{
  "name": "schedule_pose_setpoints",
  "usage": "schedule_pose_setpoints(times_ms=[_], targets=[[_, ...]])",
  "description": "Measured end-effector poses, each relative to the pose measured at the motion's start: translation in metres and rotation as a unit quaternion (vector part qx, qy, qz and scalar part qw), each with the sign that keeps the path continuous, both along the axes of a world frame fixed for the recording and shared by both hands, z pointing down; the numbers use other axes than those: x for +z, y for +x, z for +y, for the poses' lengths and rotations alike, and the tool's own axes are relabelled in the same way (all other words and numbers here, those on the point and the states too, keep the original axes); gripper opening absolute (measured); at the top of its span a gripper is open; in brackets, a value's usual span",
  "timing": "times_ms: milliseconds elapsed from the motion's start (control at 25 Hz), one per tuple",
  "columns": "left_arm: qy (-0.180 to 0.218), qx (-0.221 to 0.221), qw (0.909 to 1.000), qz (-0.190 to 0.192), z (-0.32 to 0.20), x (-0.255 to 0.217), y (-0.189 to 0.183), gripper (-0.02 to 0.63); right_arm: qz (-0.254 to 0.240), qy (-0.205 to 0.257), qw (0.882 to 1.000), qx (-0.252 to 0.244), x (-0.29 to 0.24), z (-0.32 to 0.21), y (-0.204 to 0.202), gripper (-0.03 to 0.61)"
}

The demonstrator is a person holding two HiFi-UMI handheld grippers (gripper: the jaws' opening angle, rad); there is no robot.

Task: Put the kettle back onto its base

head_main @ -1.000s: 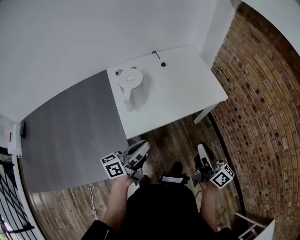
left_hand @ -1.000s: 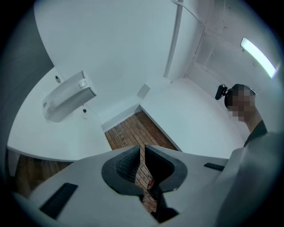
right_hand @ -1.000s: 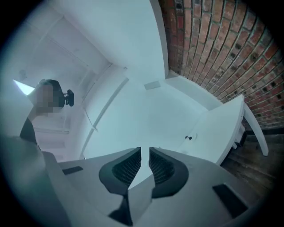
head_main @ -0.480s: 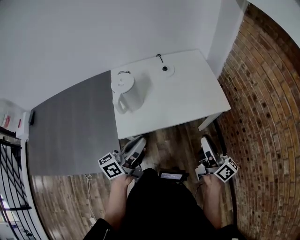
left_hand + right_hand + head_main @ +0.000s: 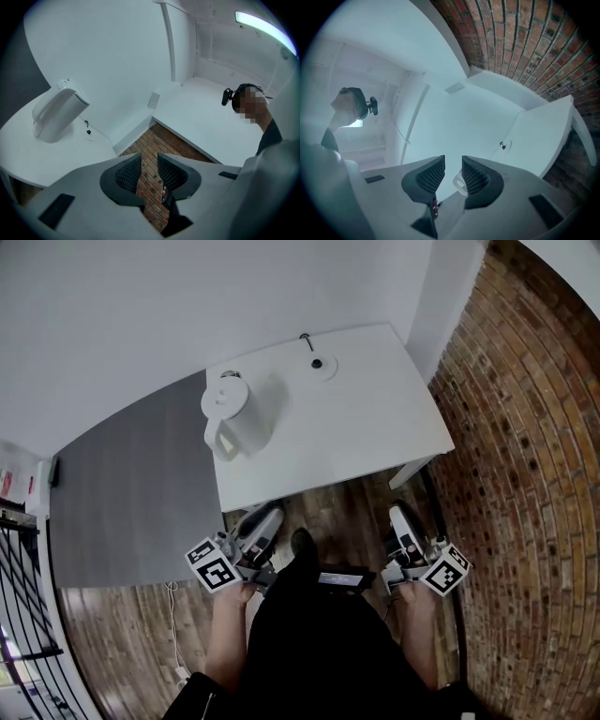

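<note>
The white plastic electric kettle (image 5: 230, 423) is standing upright near the left edge of the white rectangular table (image 5: 375, 437), its handle facing the near side. Its round white base (image 5: 317, 365) with a dark centre pin is lying bare toward the table's back edge, well apart from it. Neither has shifted on the table over the past second. The change is in the left gripper (image 5: 149, 166), whose jaws have just been opening and are now standing a modest gap apart, with only distant red brickwork (image 5: 159, 140) showing between them. That is looking like preparation for a grasp, not one under way, since both tools are hanging over the wooden plank floor (image 5: 337, 507), short of the table. The right gripper (image 5: 453, 171) is holding nothing either, its pads parted by a narrow slot. Only the head view is showing how far the kettle is sitting from the base. The left gripper view is showing the kettle side-on, while the right gripper view is catching the base but hardly any of the kettle.
</note>
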State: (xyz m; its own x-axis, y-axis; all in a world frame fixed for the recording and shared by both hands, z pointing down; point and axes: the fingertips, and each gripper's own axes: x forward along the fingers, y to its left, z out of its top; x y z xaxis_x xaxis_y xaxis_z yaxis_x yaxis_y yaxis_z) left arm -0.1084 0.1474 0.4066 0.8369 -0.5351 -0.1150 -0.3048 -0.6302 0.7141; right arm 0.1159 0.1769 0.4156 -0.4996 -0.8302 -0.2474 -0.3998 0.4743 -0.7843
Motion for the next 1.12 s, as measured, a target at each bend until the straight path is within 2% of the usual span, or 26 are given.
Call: schedule_pose_setpoints(times_ms=[120,280,440,720,840,1000,1120], targets=[[0.01,0.012,0.9999,0.0,-0.014,0.002,0.009,0.132,0.006,0.0,1.0,-0.007,-0.001,-0.012,-0.001,0.095],[0.012,0.011,0.9998,0.008,-0.047,0.008,0.012,0.137,0.026,-0.006,1.0,-0.016,-0.005,-0.04,-0.005,0.095],[0.024,0.003,0.9997,-0.001,-0.082,0.014,-0.002,0.152,0.056,-0.013,0.998,-0.031,-0.01,-0.083,-0.017,0.095],[0.018,-0.012,0.9997,0.012,-0.138,0.02,-0.036,0.152,0.09,-0.021,0.993,-0.074,-0.022,-0.163,-0.063,0.095],[0.024,-0.009,0.9996,0.006,-0.148,0.02,-0.049,0.152,0.099,-0.03,0.991,-0.088,-0.018,-0.185,-0.082,0.095],[0.043,0.023,0.9988,-0.006,-0.142,0.025,-0.064,0.15,0.111,-0.039,0.987,-0.105,-0.011,-0.202,-0.102,0.095],[0.044,0.03,0.9984,-0.019,-0.134,0.03,-0.074,0.15,0.107,-0.043,0.985,-0.128,-0.006,-0.213,-0.114,0.095]])
